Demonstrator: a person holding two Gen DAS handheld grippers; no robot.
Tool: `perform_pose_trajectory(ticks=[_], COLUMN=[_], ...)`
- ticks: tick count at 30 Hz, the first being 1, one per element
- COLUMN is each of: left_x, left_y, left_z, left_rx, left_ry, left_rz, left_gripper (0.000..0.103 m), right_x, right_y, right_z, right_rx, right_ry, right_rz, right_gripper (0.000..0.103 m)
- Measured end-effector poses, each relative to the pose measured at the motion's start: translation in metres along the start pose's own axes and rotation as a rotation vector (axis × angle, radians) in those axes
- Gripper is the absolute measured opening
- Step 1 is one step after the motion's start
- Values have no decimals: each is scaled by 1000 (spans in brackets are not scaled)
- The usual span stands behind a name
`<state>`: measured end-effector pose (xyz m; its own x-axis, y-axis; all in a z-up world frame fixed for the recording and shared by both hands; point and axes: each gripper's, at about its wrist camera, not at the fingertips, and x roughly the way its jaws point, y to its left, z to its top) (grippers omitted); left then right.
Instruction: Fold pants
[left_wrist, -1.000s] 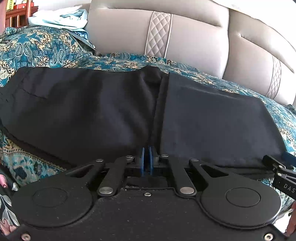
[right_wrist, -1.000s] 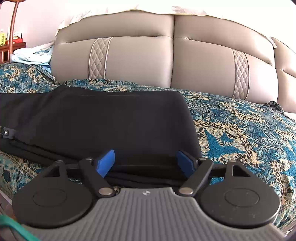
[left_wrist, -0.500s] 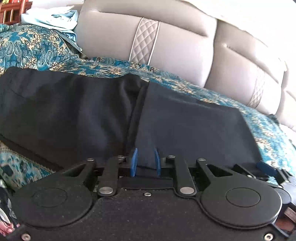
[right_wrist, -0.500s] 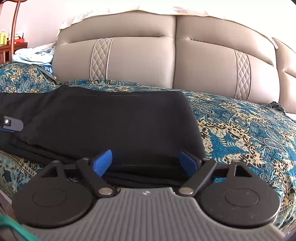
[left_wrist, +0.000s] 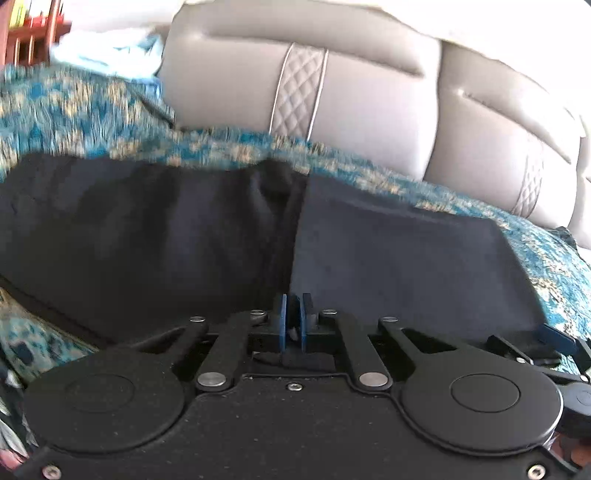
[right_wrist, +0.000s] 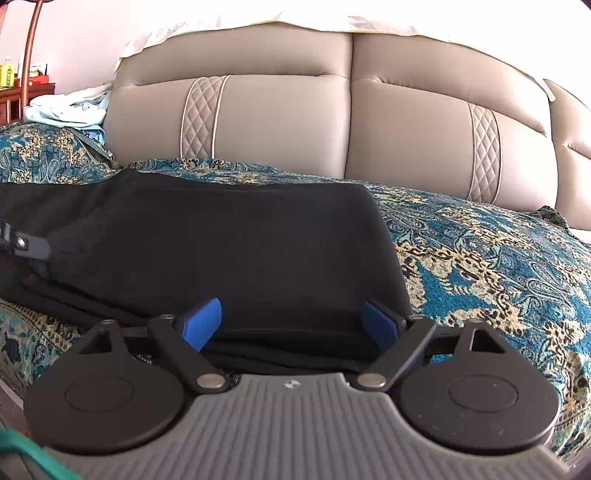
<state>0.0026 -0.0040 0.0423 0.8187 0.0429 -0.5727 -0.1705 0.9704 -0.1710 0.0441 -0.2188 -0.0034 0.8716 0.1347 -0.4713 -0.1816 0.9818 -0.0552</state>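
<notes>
Black pants (left_wrist: 184, 236) lie across a bed, with one layer folded over on the right (left_wrist: 399, 266). My left gripper (left_wrist: 291, 323) is shut on the near edge of the pants, with black cloth between its blue pads. My right gripper (right_wrist: 291, 325) is open, its blue pads (right_wrist: 201, 323) spread over the near edge of the folded pants (right_wrist: 221, 251) close to their right end. The right gripper also shows at the right edge of the left wrist view (left_wrist: 554, 339). The left gripper shows at the left edge of the right wrist view (right_wrist: 22, 243).
The bed has a teal and gold patterned cover (right_wrist: 498, 273). A padded beige headboard (right_wrist: 332, 140) stands behind. Pale blue clothes (right_wrist: 66, 110) lie at the far left, by a wooden shelf (right_wrist: 14, 99).
My left gripper opened slightly half a second ago and has closed again on the pants' edge, and its view has shifted. My right gripper has stayed open in place.
</notes>
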Motion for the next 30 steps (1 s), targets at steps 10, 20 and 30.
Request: perform_pose_trajectory(ticks=[10, 20, 30], left_x=[2, 3, 6], left_y=[-1, 1, -1], left_z=[-12, -15, -18], left_rx=[60, 88, 120], left_ry=[23, 32, 22], left_rz=[69, 63, 66], left_gripper=[7, 9, 10], right_x=[-6, -1, 40], right_y=[-3, -5, -19], right_z=[3, 0, 47], right_rx=[17, 20, 33], right_ry=[-43, 18, 152], right_rz=[-18, -41, -2], right_gripper=[92, 80, 79])
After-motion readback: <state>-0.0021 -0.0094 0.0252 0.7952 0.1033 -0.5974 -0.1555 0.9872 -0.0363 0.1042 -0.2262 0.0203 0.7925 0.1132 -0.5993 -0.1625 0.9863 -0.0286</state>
